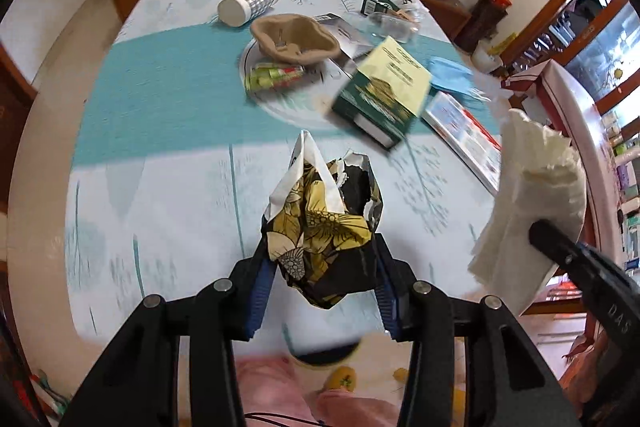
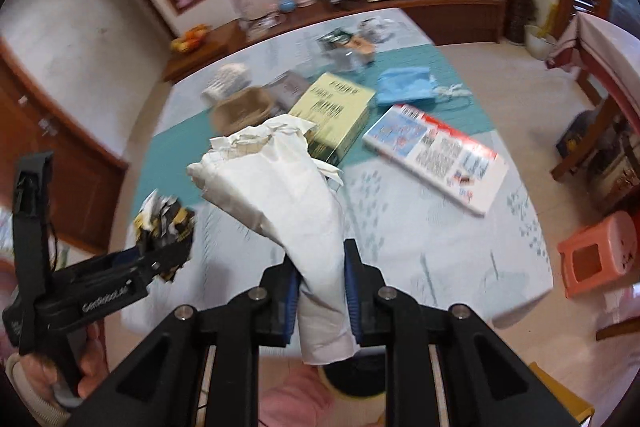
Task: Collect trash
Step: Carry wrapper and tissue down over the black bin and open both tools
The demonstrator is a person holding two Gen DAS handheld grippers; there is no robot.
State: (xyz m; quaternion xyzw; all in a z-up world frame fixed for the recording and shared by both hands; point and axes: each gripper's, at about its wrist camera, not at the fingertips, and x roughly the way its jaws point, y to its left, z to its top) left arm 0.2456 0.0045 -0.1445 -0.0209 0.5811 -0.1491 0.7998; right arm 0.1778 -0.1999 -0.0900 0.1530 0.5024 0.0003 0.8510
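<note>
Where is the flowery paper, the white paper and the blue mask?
flowery paper (image 1: 320, 227), left wrist view, on its yellow flower print.
white paper (image 2: 288, 187), right wrist view, on its smooth middle.
blue mask (image 2: 404, 85), right wrist view, on its pleated middle.

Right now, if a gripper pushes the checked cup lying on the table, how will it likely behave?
The checked cup lies on its side on the table, so it would probably roll rather than slide. It looks like an empty paper cup, so likely light and easily crushed. Nearby, the brown bowl might stop it.
</note>
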